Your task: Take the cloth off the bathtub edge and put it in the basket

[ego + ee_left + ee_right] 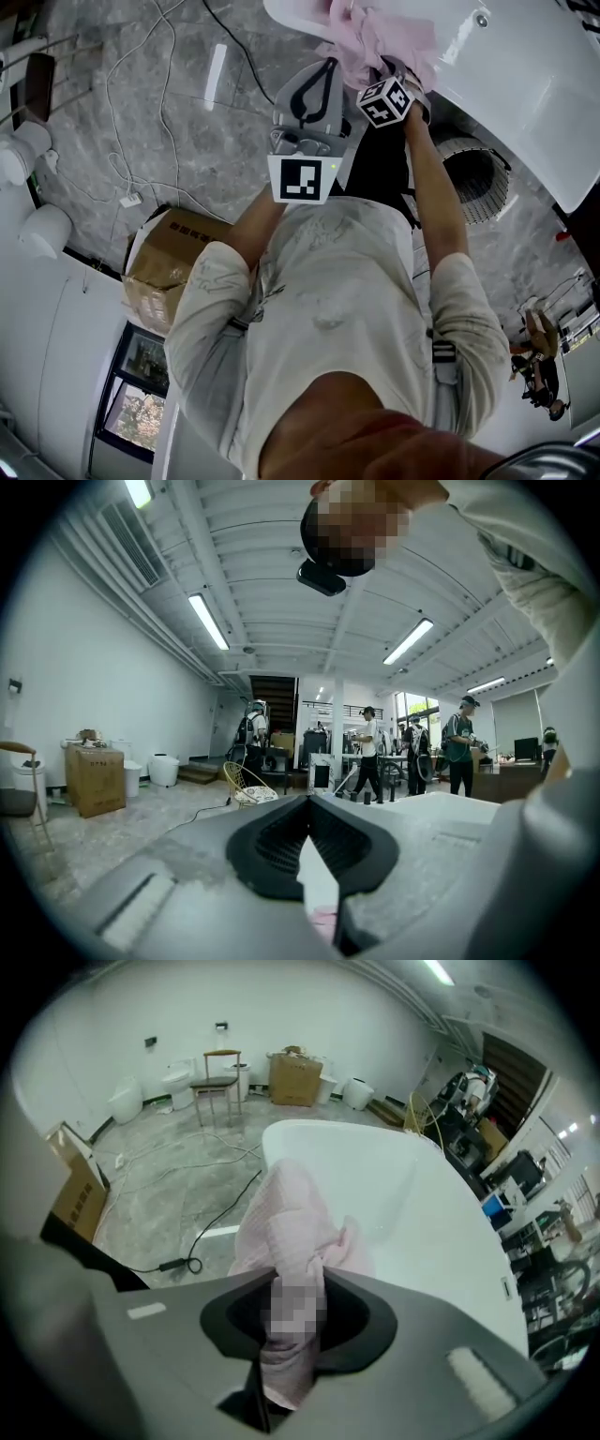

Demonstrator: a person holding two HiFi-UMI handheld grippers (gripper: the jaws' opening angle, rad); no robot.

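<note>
"Where's the cloth [281,1222] now?"

"Draped over the bathtub edge [328,1138]. The right gripper [286,1321] pinches a bunched fold; the left gripper [309,808] has its jaws pressed together, empty."

"Hard to lift?"

"Looks light and limp. That gathered fold should hold."

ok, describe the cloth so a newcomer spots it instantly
Find the big white bathtub on the grey floor. Bunched on its rim is the cloth, with the right gripper closed on it. It is the only pink, soft thing there.
</note>
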